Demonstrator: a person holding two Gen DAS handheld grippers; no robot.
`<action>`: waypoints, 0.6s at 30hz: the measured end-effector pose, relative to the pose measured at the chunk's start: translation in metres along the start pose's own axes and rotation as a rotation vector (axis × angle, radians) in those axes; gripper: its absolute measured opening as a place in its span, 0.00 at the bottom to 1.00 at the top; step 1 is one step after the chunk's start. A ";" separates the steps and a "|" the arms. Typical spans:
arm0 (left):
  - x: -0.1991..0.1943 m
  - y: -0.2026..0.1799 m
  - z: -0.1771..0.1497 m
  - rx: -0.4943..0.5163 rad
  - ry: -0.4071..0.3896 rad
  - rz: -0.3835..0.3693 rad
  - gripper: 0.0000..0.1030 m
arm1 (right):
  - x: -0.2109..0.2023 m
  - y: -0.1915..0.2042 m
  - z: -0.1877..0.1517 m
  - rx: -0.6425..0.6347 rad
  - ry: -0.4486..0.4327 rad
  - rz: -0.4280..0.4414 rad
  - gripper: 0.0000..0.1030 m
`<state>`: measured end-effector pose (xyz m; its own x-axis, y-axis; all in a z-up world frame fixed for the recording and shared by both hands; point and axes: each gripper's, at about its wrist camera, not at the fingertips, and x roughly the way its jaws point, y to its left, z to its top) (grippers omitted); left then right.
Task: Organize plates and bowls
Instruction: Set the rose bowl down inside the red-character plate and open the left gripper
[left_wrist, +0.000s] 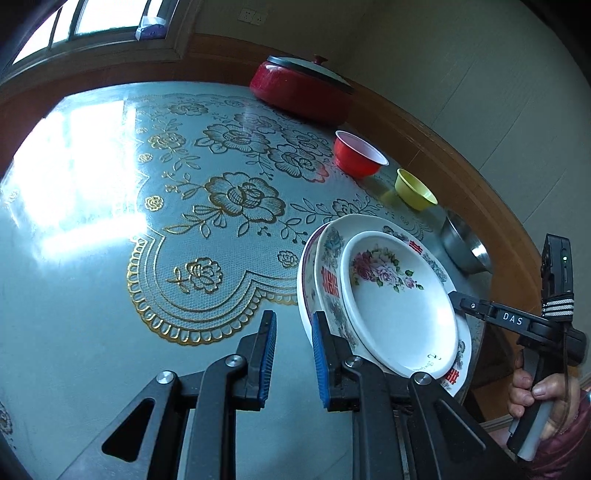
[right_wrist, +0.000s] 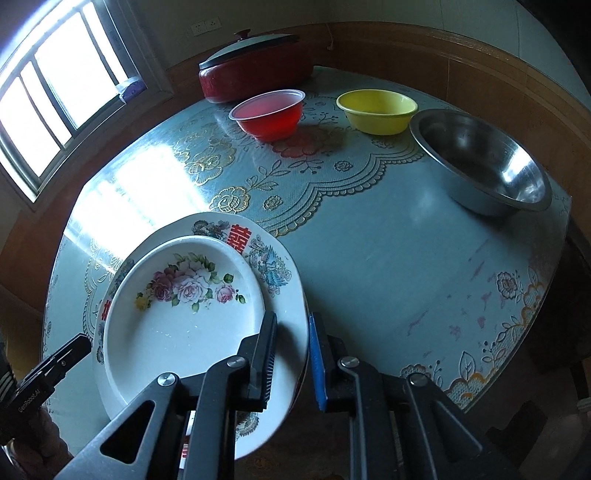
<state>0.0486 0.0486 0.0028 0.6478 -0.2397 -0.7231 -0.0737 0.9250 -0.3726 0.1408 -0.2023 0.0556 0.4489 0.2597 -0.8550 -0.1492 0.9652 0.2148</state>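
A stack of plates lies on the table: a white rose plate (left_wrist: 400, 306) (right_wrist: 177, 325) on top of a larger plate with red characters (left_wrist: 330, 280) (right_wrist: 269, 254), with another plate rim below. My left gripper (left_wrist: 293, 328) is open and empty, its right finger at the stack's left rim. My right gripper (right_wrist: 291, 354) is open, its jaws standing either side of the stack's right rim; its tip (left_wrist: 461, 301) shows at the stack's right edge in the left wrist view. A red bowl (right_wrist: 269, 112), a yellow bowl (right_wrist: 376, 109) and a steel bowl (right_wrist: 484, 158) stand apart behind.
A red lidded pot (right_wrist: 251, 70) stands at the table's far edge by the wall. The table (right_wrist: 388, 258) has a blue cover with gold lace pattern. Its right edge drops off near the steel bowl. A window is at the left.
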 end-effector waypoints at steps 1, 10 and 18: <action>-0.001 -0.001 0.000 0.010 -0.004 0.013 0.19 | -0.001 0.001 -0.001 -0.002 -0.001 -0.003 0.17; -0.014 -0.011 -0.005 0.060 -0.037 0.038 0.23 | -0.009 0.003 -0.011 0.000 -0.008 -0.028 0.17; -0.026 -0.018 -0.011 0.109 -0.055 0.035 0.25 | -0.025 -0.003 -0.024 0.043 -0.043 -0.043 0.27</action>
<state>0.0250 0.0345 0.0218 0.6875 -0.1931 -0.7000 -0.0161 0.9597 -0.2806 0.1090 -0.2121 0.0649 0.4913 0.2179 -0.8433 -0.0916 0.9758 0.1988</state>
